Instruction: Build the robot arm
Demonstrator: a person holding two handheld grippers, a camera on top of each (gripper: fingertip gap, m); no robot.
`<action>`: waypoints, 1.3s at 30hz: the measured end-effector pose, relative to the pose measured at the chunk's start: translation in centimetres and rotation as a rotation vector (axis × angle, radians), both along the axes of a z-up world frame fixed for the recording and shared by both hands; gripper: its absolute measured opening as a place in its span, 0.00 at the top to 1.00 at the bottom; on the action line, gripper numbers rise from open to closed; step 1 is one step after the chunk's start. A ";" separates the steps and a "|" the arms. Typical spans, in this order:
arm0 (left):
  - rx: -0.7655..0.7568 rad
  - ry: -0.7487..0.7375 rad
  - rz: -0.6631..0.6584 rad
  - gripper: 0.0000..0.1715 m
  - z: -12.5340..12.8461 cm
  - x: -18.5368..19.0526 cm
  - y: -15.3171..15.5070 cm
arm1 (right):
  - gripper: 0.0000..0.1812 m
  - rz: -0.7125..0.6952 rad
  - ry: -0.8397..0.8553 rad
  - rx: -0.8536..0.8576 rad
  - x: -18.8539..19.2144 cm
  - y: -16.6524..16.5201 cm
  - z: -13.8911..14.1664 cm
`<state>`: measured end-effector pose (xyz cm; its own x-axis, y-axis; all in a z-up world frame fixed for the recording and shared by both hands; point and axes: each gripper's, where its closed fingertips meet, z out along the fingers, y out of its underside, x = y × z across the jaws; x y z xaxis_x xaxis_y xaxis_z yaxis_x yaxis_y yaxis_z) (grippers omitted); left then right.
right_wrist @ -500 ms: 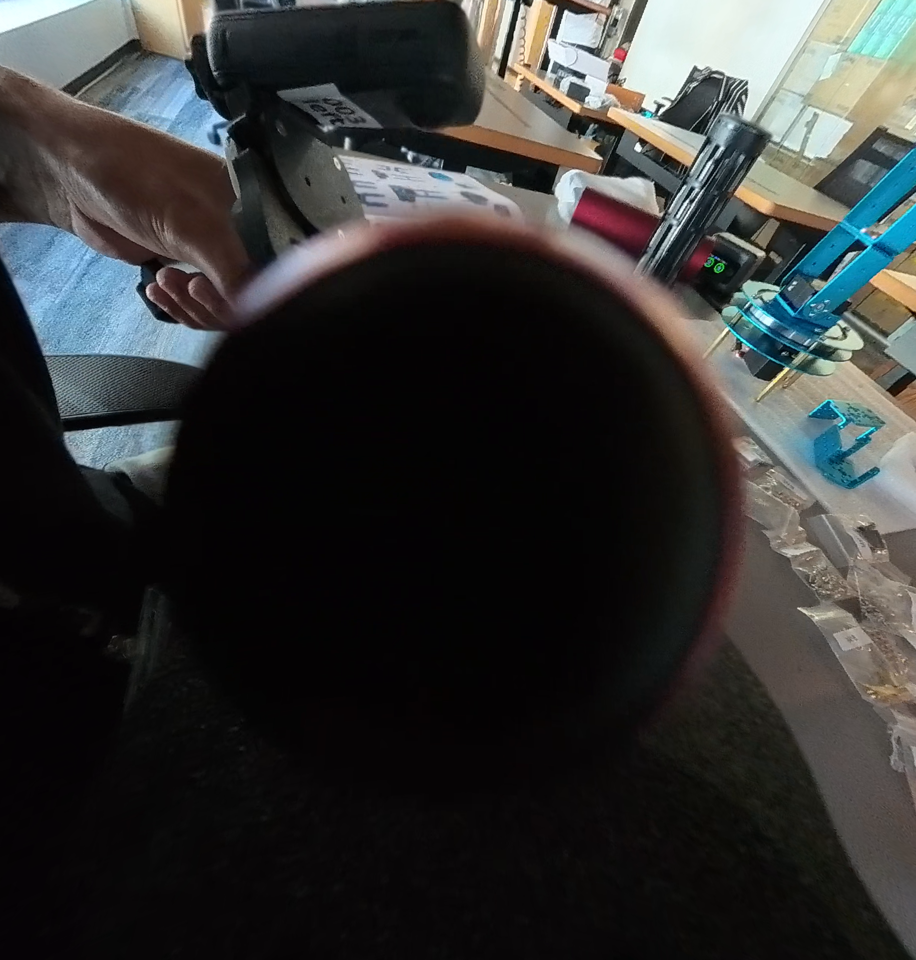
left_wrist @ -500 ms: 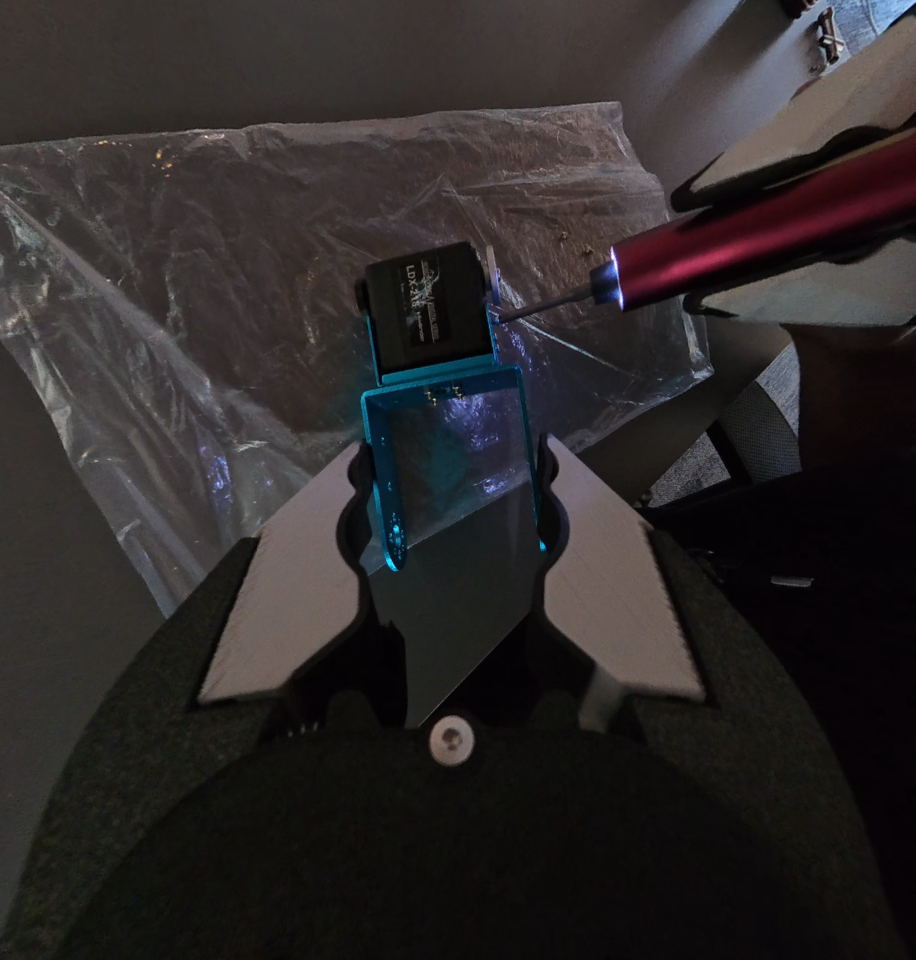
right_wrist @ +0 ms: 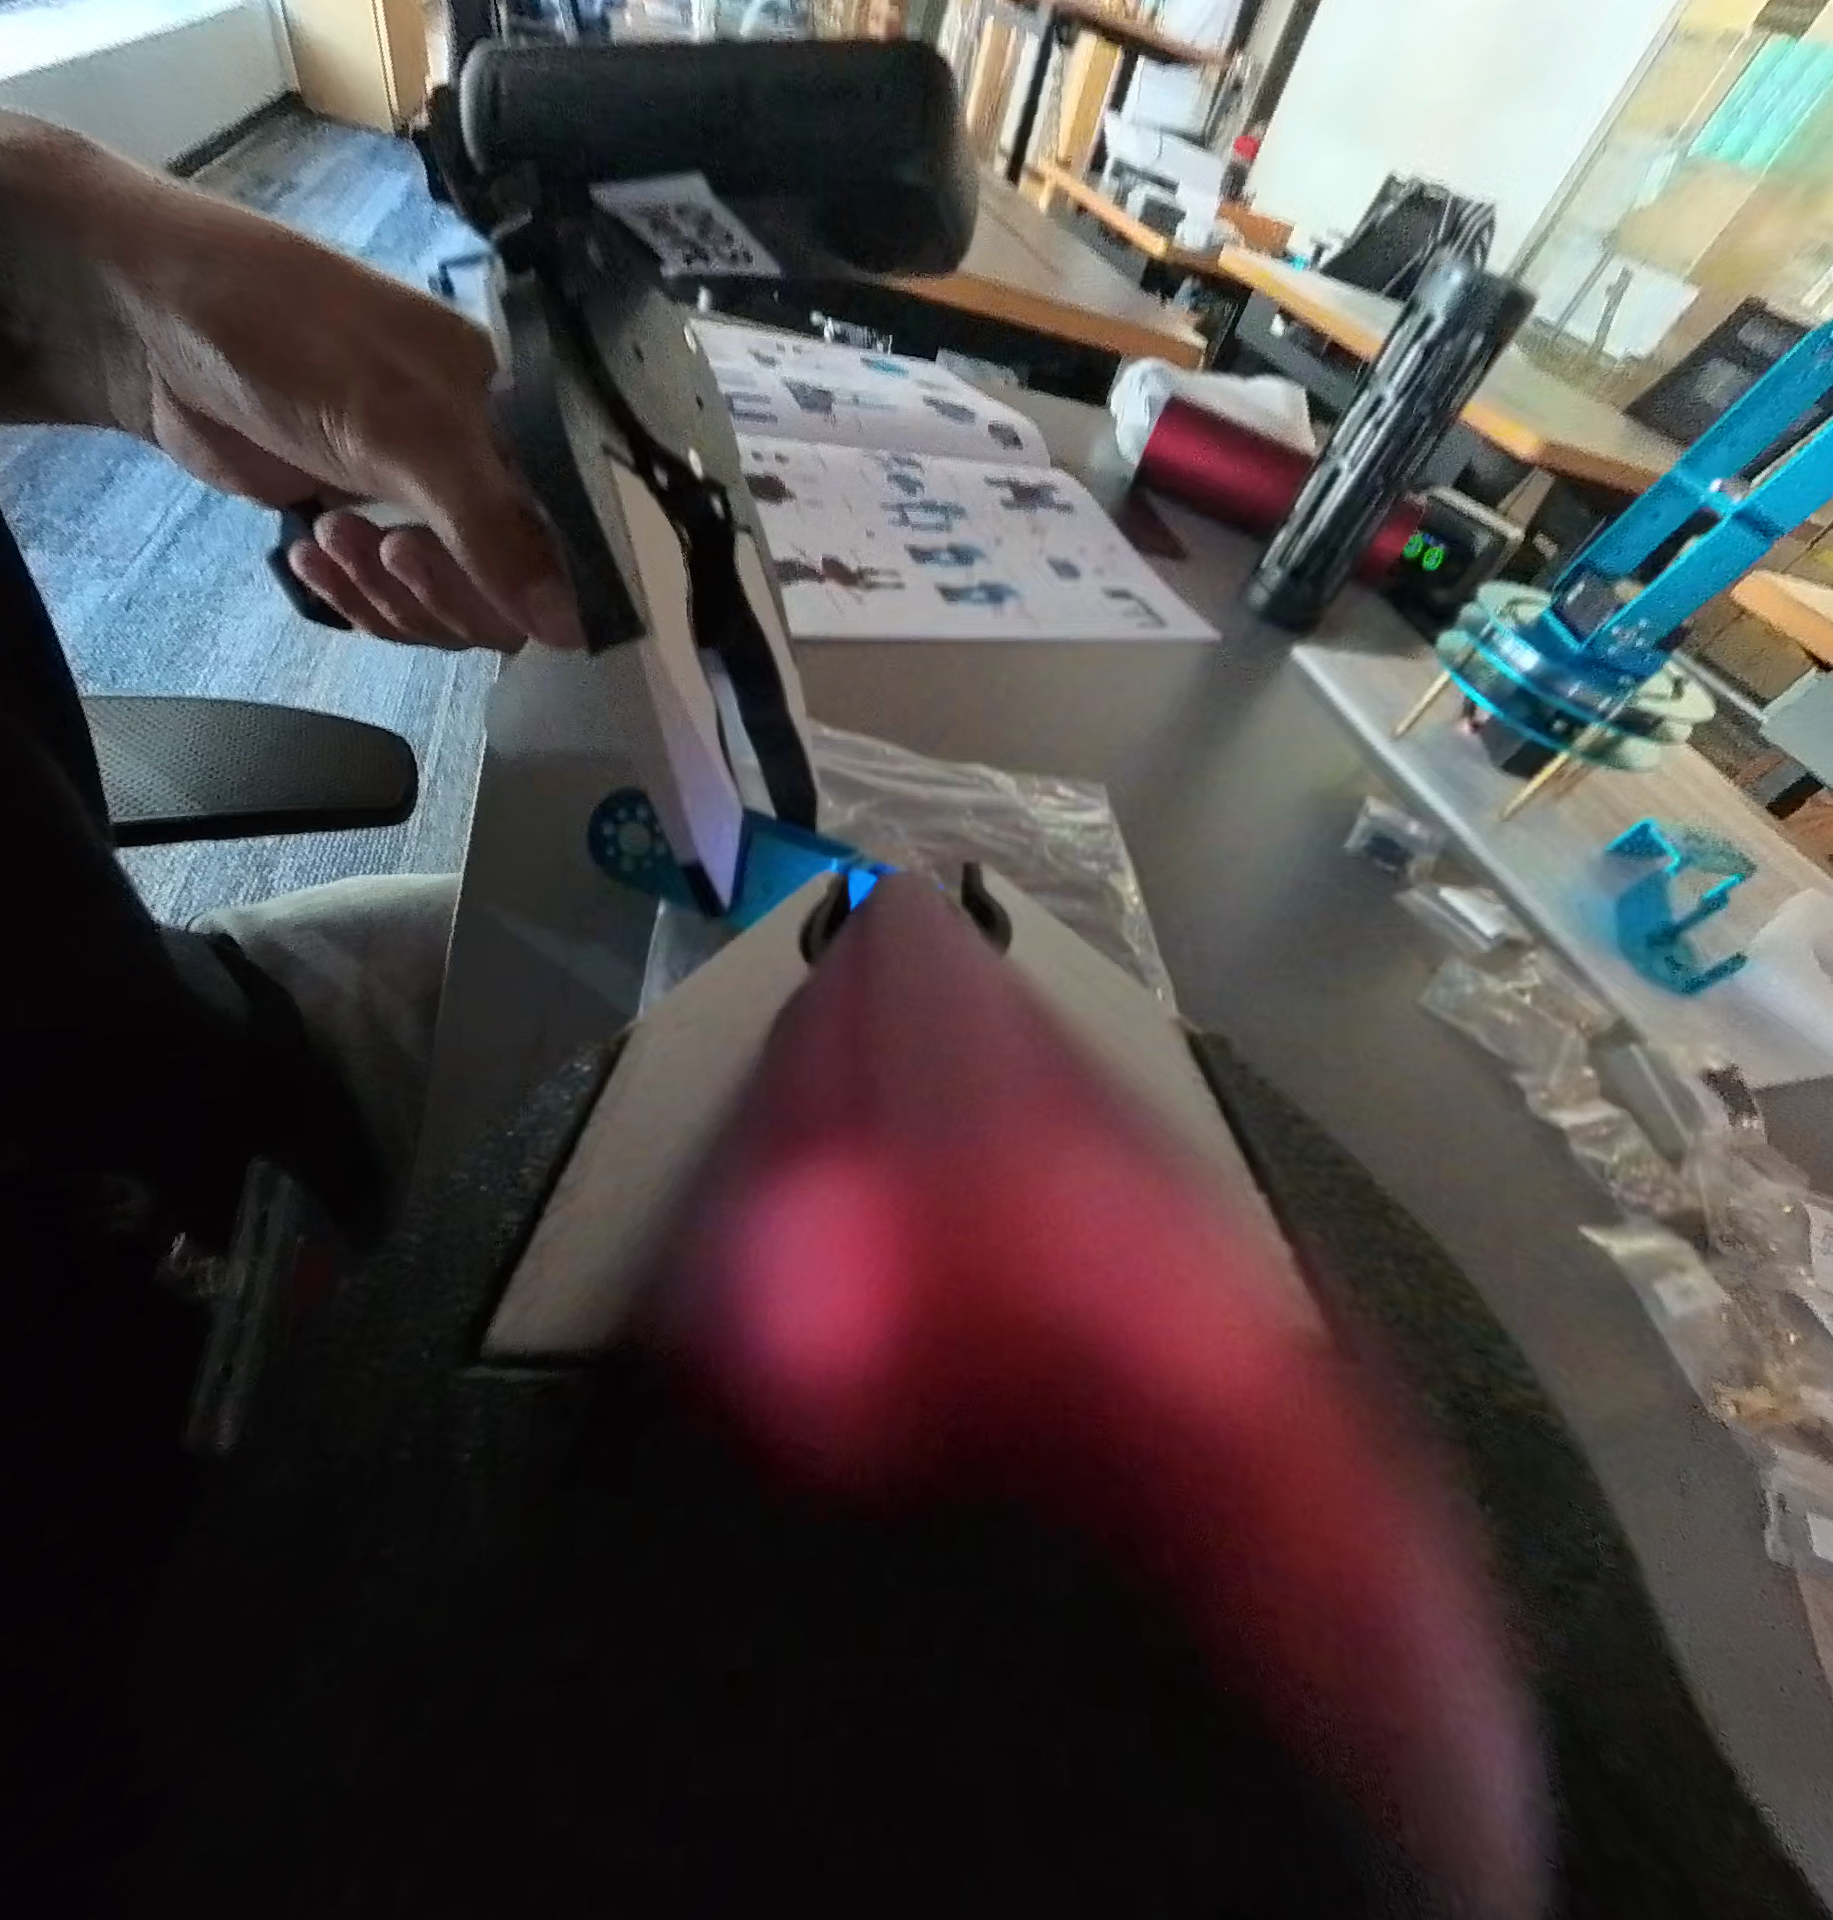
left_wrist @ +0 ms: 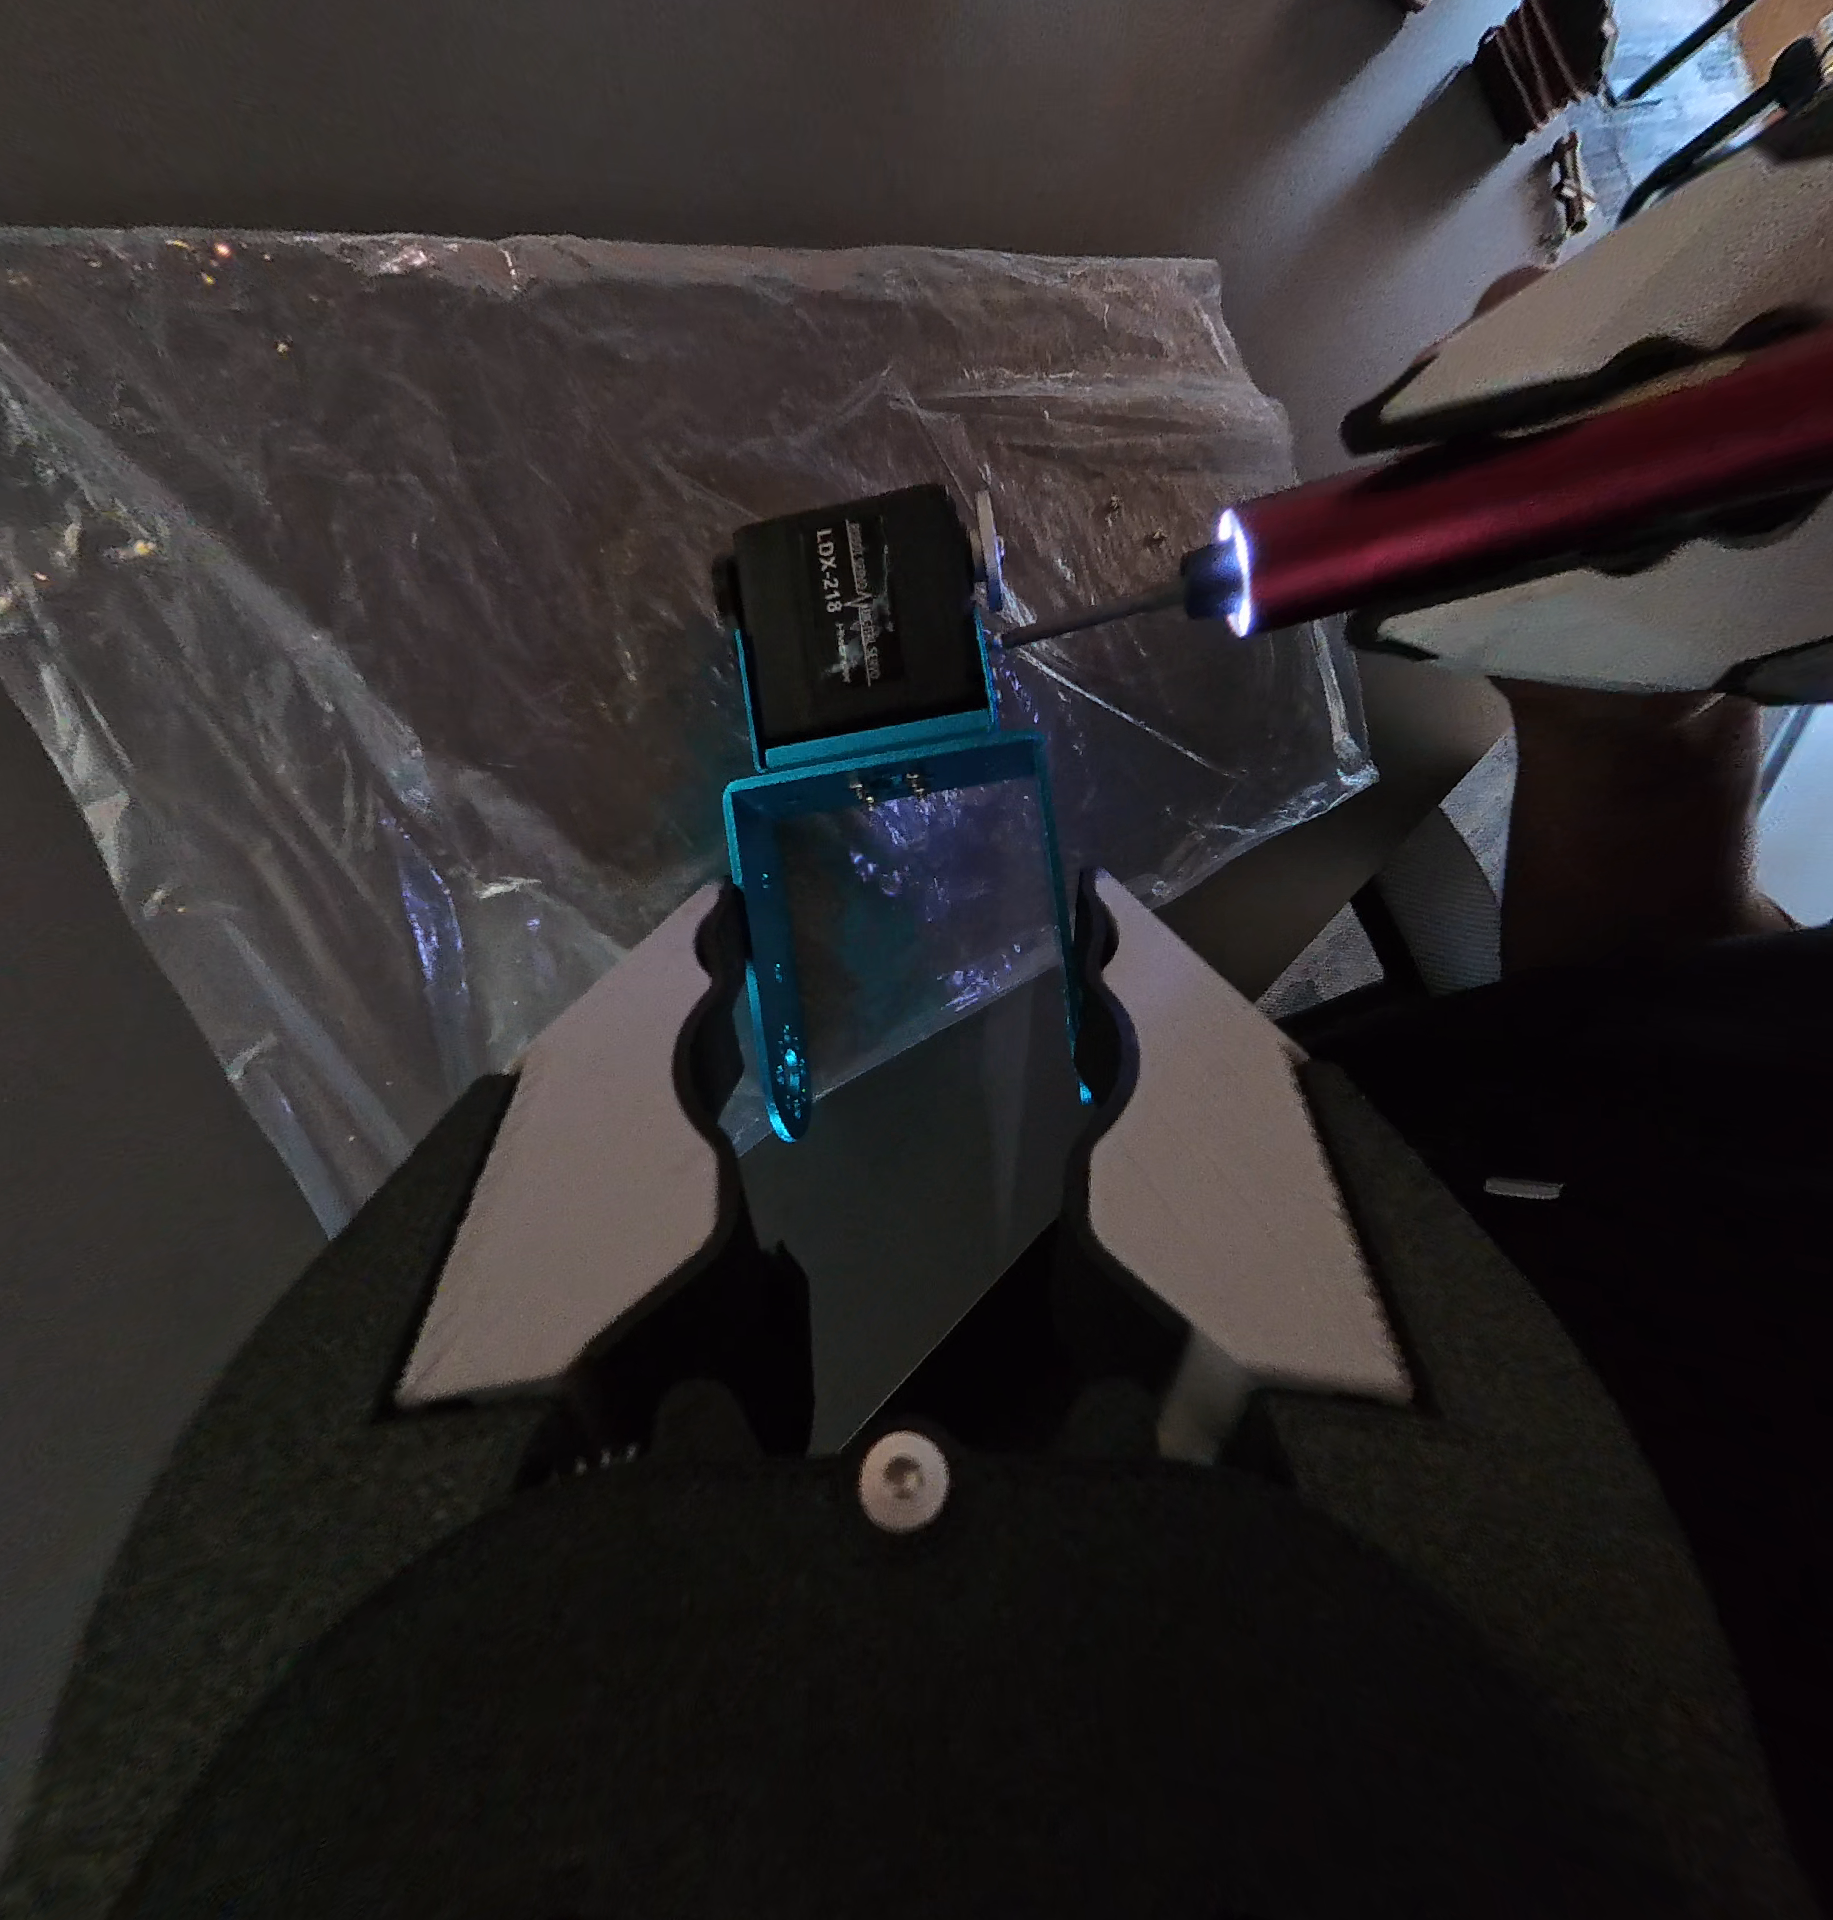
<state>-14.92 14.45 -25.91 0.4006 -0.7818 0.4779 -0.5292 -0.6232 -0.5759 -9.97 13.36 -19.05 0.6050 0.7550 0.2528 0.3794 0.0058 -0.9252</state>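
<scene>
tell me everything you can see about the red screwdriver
The screwdriver is a slim, dark red, metallic-looking cylinder, clamped between the right gripper's pale fingers. A white light ring glows at its front end, from which a thin dark bit sticks out. It lies nearly level, its bit tip meeting the side of the blue bracket beside the black servo, over a clear plastic bag.

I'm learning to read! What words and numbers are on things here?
Black box-shaped servo in the blue metal bracket: white printed label, readable, but I don't repeat writing.
Open white paper booklet: too blurred to read.
Small green lit display: blurred.
White labels on small clear plastic bags: too small.
</scene>
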 end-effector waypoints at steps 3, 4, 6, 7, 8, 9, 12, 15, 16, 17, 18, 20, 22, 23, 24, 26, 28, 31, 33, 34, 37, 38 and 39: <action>0.007 -0.003 -0.007 0.63 0.0 0.0 0.0 | 0.89 -0.016 -0.008 -0.031 0.6 -0.4 -0.8; 0.028 0.008 -0.014 0.63 -0.1 0.0 -0.1 | 0.88 -0.022 -0.005 -0.037 0.7 -0.5 -0.9; 0.057 0.026 -0.019 0.63 -0.1 0.1 -0.1 | 0.89 -0.033 -0.020 -0.035 0.7 -0.7 -1.0; 0.065 0.030 -0.018 0.63 -0.1 0.1 -0.2 | 0.89 -0.039 -0.026 -0.036 0.7 -0.8 -1.0; 0.076 0.032 -0.019 0.63 -0.2 0.1 -0.2 | 0.89 -0.046 -0.031 -0.036 0.7 -0.8 -1.0; 0.086 0.035 -0.020 0.63 -0.2 0.2 -0.2 | 0.89 -0.052 -0.032 -0.038 0.7 -0.9 -1.1; 0.115 0.048 -0.028 0.64 -0.3 0.2 -0.2 | 0.88 -0.072 -0.024 -0.046 0.7 -1.1 -1.2; 0.127 0.052 -0.038 0.63 -0.3 0.2 -0.3 | 0.89 -0.084 -0.031 -0.039 0.8 -1.2 -1.3; 0.126 0.052 -0.040 0.63 -0.3 0.2 -0.3 | 0.88 -0.091 -0.041 -0.032 0.8 -1.1 -1.3; 0.125 0.051 -0.042 0.63 -0.3 0.2 -0.3 | 0.88 -0.093 -0.049 -0.025 0.8 -1.2 -1.3; 0.125 0.051 -0.044 0.63 -0.3 0.2 -0.3 | 0.88 -0.092 -0.056 -0.019 0.7 -1.2 -1.4; 0.126 0.053 -0.048 0.63 -0.3 0.2 -0.3 | 0.89 -0.090 -0.075 -0.005 0.7 -1.3 -1.4; 0.128 0.056 -0.050 0.63 -0.3 0.2 -0.3 | 0.89 -0.088 -0.079 -0.002 0.6 -1.3 -1.4; 0.127 0.056 -0.051 0.63 -0.3 0.2 -0.3 | 0.89 -0.088 -0.065 -0.012 0.7 -1.3 -1.4; 0.128 0.055 -0.054 0.63 -0.3 0.2 -0.3 | 0.89 -0.087 -0.038 -0.034 0.7 -1.2 -1.4; 0.149 0.054 -0.069 0.63 -0.3 0.3 -0.3 | 0.88 -0.088 0.030 -0.107 1.0 -1.1 -1.4; 0.179 0.056 -0.090 0.63 -0.3 0.3 -0.4 | 0.87 -0.094 0.067 -0.155 1.2 -1.0 -1.6; 0.215 0.086 -0.128 0.61 -0.8 0.4 -1.0 | 0.88 -0.116 -0.001 -0.194 1.5 -0.9 -2.7; 0.226 0.098 -0.108 0.61 -1.2 0.6 -1.0 | 0.88 -0.132 -0.018 -0.182 1.4 -0.8 -2.9; 0.220 0.096 -0.104 0.61 -1.2 0.6 -1.0 | 0.88 -0.132 0.006 -0.172 1.3 -0.9 -2.7; 0.199 0.087 -0.113 0.62 -1.1 0.5 -1.0 | 0.89 -0.141 0.019 -0.160 1.3 -0.9 -2.5; 0.183 0.076 -0.105 0.62 -1.0 0.6 -1.0 | 0.89 -0.143 0.021 -0.162 1.2 -0.9 -2.5; 0.173 0.067 -0.096 0.62 -1.0 0.6 -0.9 | 0.89 -0.147 0.018 -0.172 1.3 -0.9 -2.6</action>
<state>-14.34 13.56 -26.87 0.3469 -0.8860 0.3078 -0.6219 -0.4629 -0.6317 -8.71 12.47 -21.68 0.7150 0.6895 0.1160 0.3477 -0.2067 -0.9146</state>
